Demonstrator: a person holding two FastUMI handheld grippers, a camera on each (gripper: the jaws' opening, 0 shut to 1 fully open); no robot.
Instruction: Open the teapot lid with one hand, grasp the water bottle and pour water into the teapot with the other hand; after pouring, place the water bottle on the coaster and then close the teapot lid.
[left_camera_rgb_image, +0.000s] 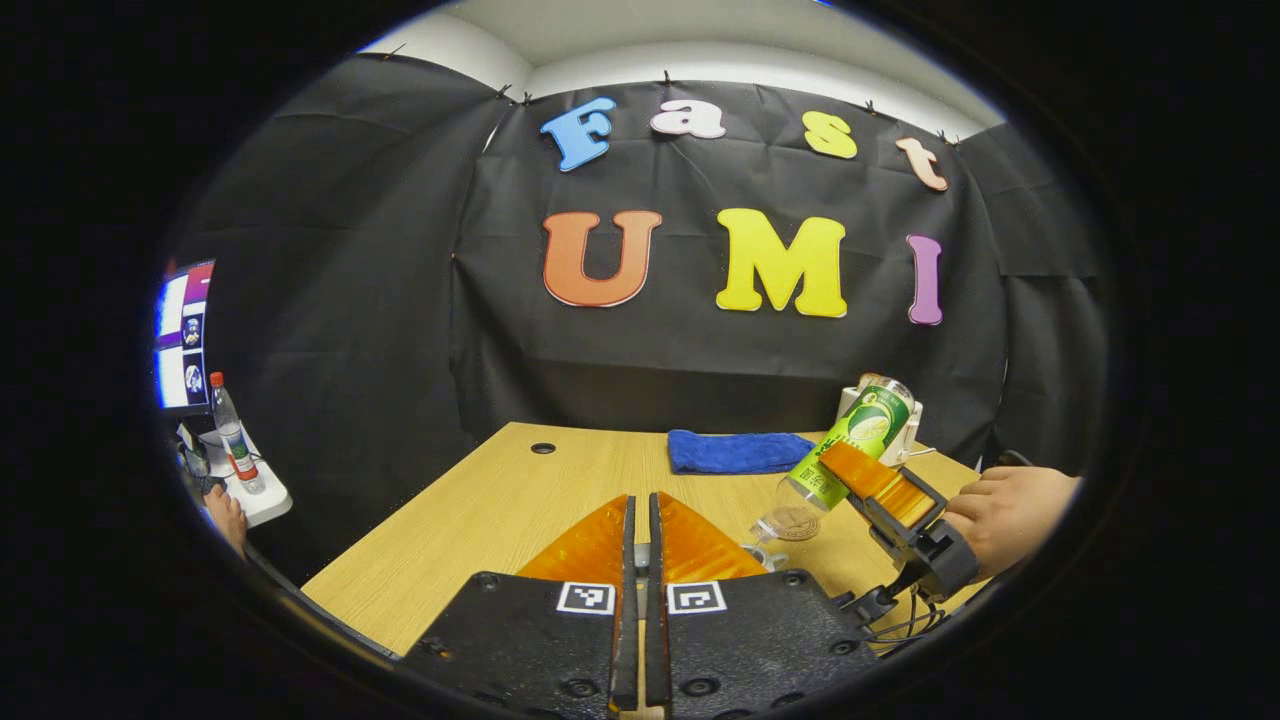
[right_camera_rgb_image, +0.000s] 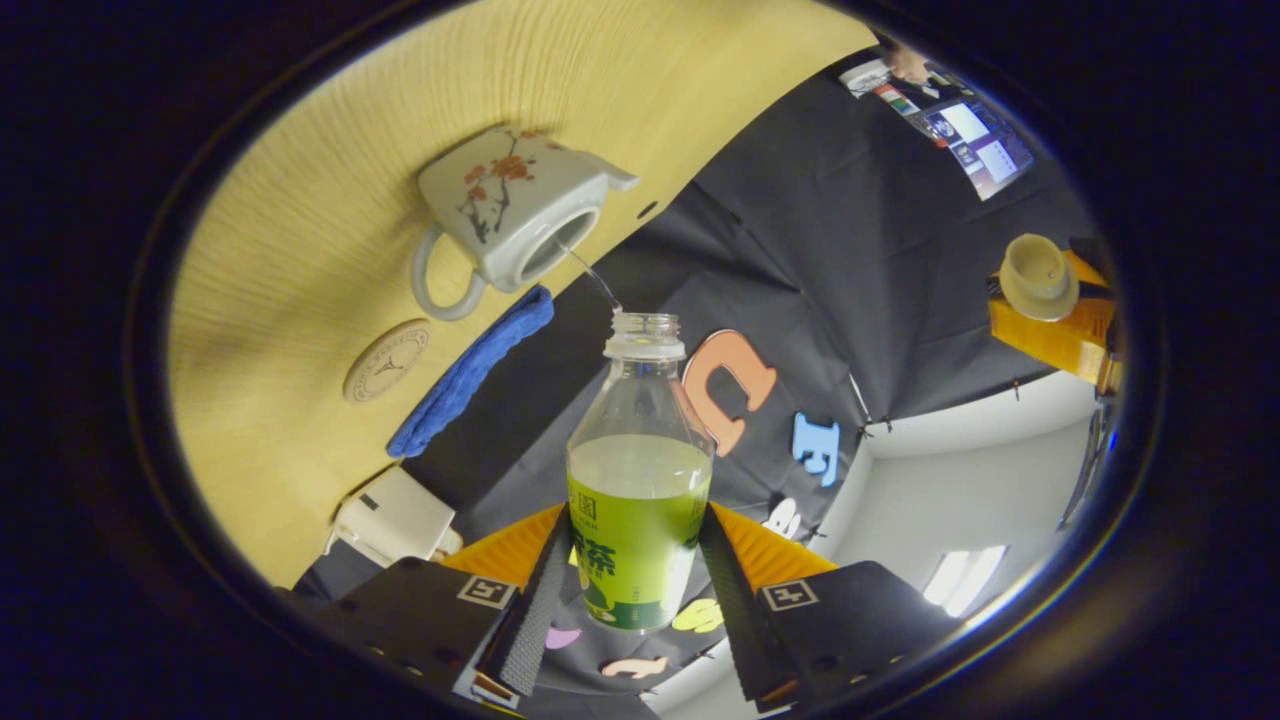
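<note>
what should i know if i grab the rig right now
Left gripper: shut on the teapot lid, held up away from the pot.
Right gripper: shut on the water bottle, tilted, with a thin stream running into the open teapot.
Coaster: bare, beside the teapot.
Done: lid off, bottle grasped, pour under way.
Left: finish the pour, stand the bottle on the coaster, close the lid.

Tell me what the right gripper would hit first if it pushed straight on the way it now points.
Likely the teapot: the right gripper, shut on the tilted water bottle, aims the bottle mouth at the pot's open top, where a thin stream lands. Depth is unclear; the wooden table lies just behind.
</note>
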